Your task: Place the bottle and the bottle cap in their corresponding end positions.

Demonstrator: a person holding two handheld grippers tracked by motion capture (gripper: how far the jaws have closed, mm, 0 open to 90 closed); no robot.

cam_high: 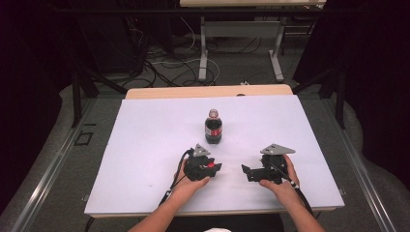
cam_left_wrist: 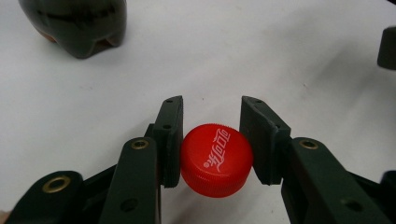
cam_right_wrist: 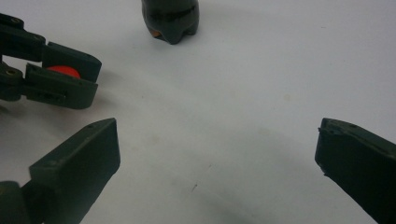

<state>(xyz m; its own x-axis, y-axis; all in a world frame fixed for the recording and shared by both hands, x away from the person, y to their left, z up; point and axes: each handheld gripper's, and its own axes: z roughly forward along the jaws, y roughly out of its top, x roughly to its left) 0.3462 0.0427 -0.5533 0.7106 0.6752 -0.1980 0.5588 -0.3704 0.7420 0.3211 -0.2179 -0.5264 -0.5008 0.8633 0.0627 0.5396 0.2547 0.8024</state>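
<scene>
A dark cola bottle (cam_high: 213, 127) with a red label stands upright at the middle of the white table sheet (cam_high: 145, 145). Its base shows in the left gripper view (cam_left_wrist: 79, 23) and in the right gripper view (cam_right_wrist: 172, 18). My left gripper (cam_high: 215, 167) (cam_left_wrist: 211, 109) rests on the sheet just in front of the bottle, shut on a red screw cap (cam_left_wrist: 216, 158) (cam_high: 211, 165) with white lettering, one pad on each side. My right gripper (cam_high: 246, 171) (cam_right_wrist: 217, 135) lies to its right, open wide over bare sheet. From there the left gripper (cam_right_wrist: 60, 74) and the cap (cam_right_wrist: 63, 71) show at the upper left.
The table's wooden edge (cam_high: 208, 91) runs behind the sheet. Beyond it are cables (cam_high: 159, 67) on the floor and the legs of another table (cam_high: 204, 53). Bare sheet lies left and right of the bottle and along the front edge.
</scene>
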